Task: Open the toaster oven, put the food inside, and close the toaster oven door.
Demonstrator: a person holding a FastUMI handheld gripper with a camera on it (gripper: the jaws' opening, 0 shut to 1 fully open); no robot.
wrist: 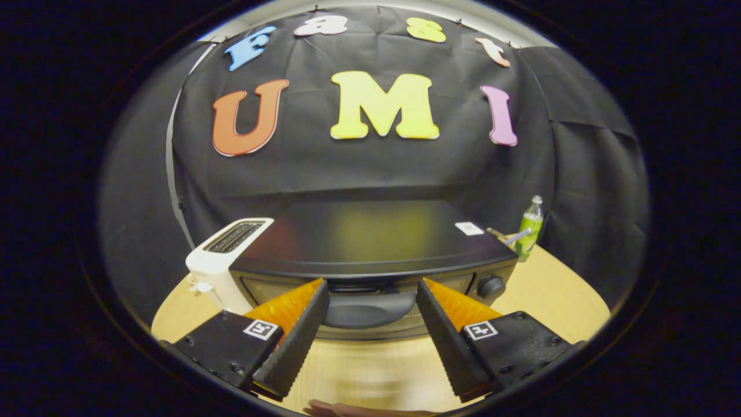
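— Where's the toaster oven (370, 243) from where you stand?

— Sitting on the wooden table (556, 295), dead ahead of the tongs (372, 292). Black box, flat top, door shut. Its door handle (367, 307) lies just beyond the fingertips, right in the gap between them.

— Are the tongs holding anything?

— No. The two fingers (298, 341) stand wide apart, with bare table showing between them. The tips come up close to the oven's front, on either side of the handle; I can't say whether they touch it.

— What else is around it?

— A white slot toaster (223, 260) just beside the oven, on its left. A control knob (491, 286) at the right end of the oven's front. Further back on the right, a green plastic bottle (529, 231) stands upright near the table's edge, with some thin stick-like thing by it that I can't make out.

— Any sign of the person?

— Part of a hand (359, 410), low down below the fingers.
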